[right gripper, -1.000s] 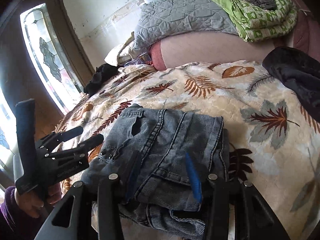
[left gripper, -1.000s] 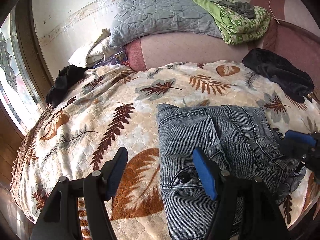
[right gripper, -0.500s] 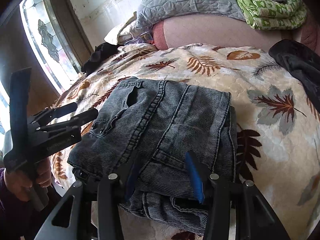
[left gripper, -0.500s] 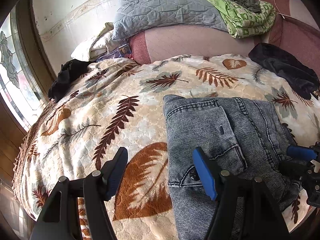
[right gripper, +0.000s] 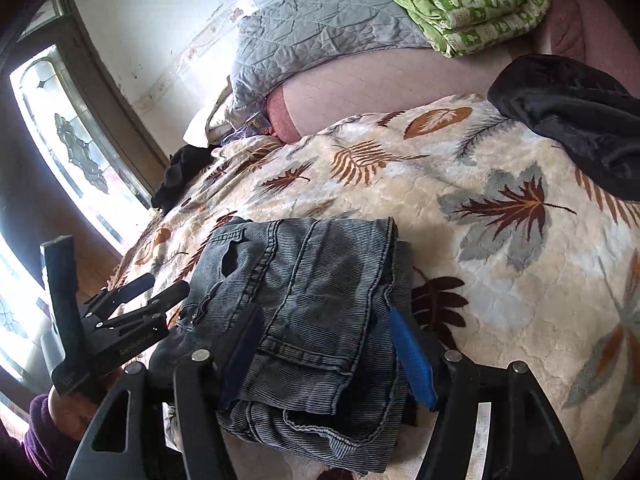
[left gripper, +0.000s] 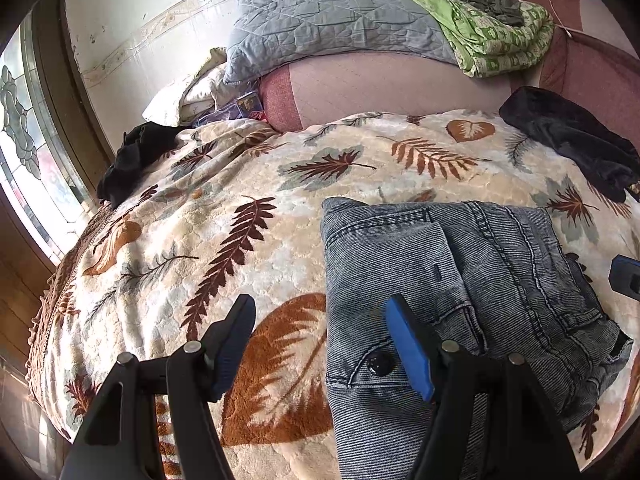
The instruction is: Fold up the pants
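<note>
The grey-blue jeans (left gripper: 460, 280) lie folded into a thick stack on the leaf-patterned blanket (left gripper: 240, 240). My left gripper (left gripper: 320, 340) is open at the stack's left edge. Its left finger hovers over the blanket and its blue-padded right finger over the waistband button, with nothing gripped. In the right wrist view the jeans (right gripper: 312, 300) fill the lower middle. My right gripper (right gripper: 326, 348) straddles their near end; its jaws are opening and the denim lies loose between the pads. The left gripper (right gripper: 120, 316) shows at the left, held by a hand with a purple sleeve (right gripper: 36, 432).
A black garment (left gripper: 572, 148) lies on the blanket at the right and another dark one (left gripper: 132, 160) at the left by the window. A grey quilt (left gripper: 328, 28) and a green blanket (left gripper: 500, 40) sit on the pink headboard. The bed edge runs just below the grippers.
The right gripper's jaws have spread apart around the near end of the jeans, and it has shifted slightly sideways. The left gripper has stayed open in place.
</note>
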### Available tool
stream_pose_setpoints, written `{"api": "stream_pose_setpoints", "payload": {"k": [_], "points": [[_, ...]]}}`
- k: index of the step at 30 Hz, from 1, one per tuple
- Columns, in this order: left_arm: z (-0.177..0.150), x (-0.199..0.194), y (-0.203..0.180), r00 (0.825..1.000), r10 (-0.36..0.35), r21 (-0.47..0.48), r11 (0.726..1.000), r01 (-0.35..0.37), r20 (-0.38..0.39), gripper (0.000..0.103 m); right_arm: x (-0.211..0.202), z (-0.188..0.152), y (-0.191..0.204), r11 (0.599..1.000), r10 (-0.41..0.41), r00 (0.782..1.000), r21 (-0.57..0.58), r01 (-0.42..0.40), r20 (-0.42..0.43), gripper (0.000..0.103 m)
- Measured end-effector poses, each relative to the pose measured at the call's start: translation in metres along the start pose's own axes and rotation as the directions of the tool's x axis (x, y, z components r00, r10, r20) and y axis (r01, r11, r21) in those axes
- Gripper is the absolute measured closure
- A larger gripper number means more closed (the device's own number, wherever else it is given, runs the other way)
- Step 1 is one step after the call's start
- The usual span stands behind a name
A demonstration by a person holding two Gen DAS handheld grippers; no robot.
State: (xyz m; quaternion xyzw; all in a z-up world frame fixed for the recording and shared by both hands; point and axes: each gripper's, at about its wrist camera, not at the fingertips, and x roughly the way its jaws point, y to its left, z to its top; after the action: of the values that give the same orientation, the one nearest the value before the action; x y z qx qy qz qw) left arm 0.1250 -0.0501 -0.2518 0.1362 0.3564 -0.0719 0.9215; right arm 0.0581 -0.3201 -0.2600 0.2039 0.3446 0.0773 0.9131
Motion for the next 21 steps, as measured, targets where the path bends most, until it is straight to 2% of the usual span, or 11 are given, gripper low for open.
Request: {"api": "stream_pose_setpoints", "payload": {"k": [21], "points": [[0.0016,-0.0024,0.0012,1.0,0.002,-0.013,1.0,-0.002,0.012,0.034,0.0003,0.0011,-0.0122,0.999,-0.003,1.0,0.046,0.003,0.007,0.034]]}}
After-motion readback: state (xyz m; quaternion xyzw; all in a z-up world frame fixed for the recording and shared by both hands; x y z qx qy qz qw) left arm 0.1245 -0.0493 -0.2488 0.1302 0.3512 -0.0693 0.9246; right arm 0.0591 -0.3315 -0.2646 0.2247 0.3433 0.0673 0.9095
